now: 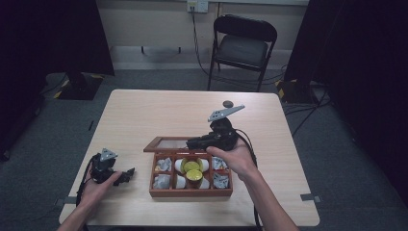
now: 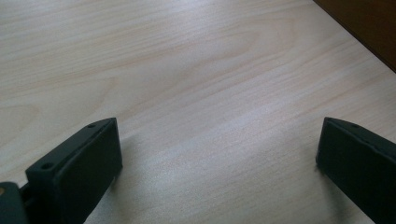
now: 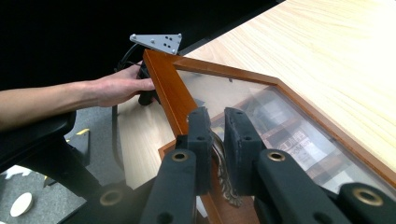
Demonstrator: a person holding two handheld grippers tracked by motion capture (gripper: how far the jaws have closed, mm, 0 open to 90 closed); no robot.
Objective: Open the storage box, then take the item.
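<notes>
Wooden box [image 1: 190, 192] resting on the light wooden surface [image 1: 144, 115], near the front edge, a little right of the middle. Divided into small compartments: two yellow round pieces [image 1: 193, 171] in the middle ones, grey wrapped items [image 1: 163, 165] in the outer ones left and right. Glass-paned lid [image 1: 166, 144] with brown wooden frame raised open at the far side of the box, tilted back.

Right gripper [image 3: 212, 140] just above the far edge of the box, held from the right by the right hand [image 1: 235, 161]. Fingers [image 3: 240, 140] narrow, closed on a small ornate metal clasp [image 3: 223, 175] at the front rim of the lid, with the pane stretching away behind it.

Left gripper [image 1: 126, 174] low on the surface, left of the box and apart from it, gripped by the left hand [image 1: 98, 187]. Fingers [image 2: 79, 168] wide apart, nothing between them, only bare wood grain below. Dark folding chair [image 1: 243, 45] behind the surface.
</notes>
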